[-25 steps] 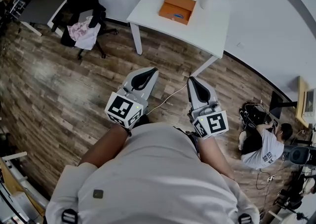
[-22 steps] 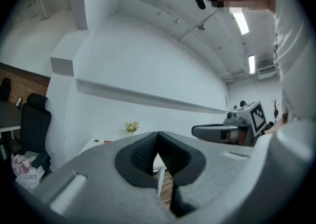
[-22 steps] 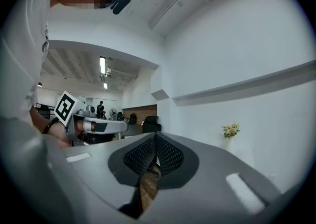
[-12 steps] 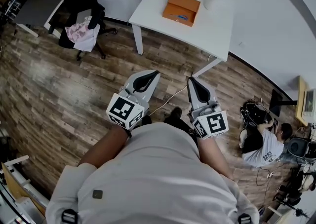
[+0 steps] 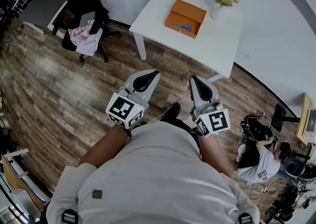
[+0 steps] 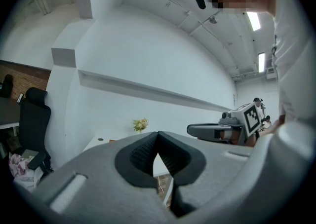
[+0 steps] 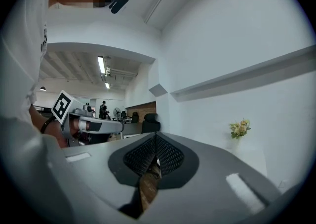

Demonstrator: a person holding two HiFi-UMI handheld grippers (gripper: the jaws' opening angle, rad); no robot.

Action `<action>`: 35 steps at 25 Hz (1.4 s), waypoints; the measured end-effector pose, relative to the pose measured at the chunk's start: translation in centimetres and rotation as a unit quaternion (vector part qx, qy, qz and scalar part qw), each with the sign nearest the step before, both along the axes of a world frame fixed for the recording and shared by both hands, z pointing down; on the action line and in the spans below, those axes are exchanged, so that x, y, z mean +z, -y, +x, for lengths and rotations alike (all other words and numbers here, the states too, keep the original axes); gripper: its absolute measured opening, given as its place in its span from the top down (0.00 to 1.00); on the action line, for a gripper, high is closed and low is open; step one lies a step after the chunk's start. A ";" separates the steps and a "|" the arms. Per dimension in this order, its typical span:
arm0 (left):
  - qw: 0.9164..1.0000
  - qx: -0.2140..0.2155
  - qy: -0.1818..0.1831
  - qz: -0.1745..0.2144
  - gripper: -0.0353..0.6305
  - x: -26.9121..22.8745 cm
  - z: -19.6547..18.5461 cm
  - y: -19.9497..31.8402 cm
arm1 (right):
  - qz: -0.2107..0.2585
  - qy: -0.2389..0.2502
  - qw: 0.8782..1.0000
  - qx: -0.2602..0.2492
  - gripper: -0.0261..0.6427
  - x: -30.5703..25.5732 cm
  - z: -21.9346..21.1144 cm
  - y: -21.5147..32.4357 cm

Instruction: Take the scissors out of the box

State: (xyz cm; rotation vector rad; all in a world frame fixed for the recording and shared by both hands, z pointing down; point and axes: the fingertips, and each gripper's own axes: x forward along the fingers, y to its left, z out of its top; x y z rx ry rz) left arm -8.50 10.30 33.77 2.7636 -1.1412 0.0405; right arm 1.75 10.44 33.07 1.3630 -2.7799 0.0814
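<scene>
The scissors (image 5: 183, 27) lie in the open orange box (image 5: 192, 9) on the white table (image 5: 158, 11), well ahead of both tools, too small to read their long axis. The right gripper (image 5: 198, 81) points almost straight at them and looks nearer than the left gripper (image 5: 146, 74). Both have their jaws closed on nothing.

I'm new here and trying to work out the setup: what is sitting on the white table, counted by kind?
Orange box: 1
Scissors, lying in the box: 1
Vase of flowers: 1
Total: 3
</scene>
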 end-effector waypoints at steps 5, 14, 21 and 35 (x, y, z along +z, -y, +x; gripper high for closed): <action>1.000 -0.020 0.000 -0.002 0.94 -0.5 3.8 5.0 | 0.000 -0.006 0.999 -0.032 0.95 -0.1 3.5 5.3; 0.999 -0.045 0.005 -0.006 0.94 -0.2 10.7 11.7 | -0.008 0.013 0.998 -0.065 0.94 0.7 10.4 12.4; 0.999 -0.049 0.009 -0.010 0.94 0.0 12.3 15.3 | -0.022 0.019 0.997 -0.073 0.95 1.6 11.9 15.5; 1.000 -0.003 -0.005 -0.008 0.94 -0.3 9.6 25.2 | -0.026 -0.004 0.999 -0.047 0.94 1.3 8.8 24.0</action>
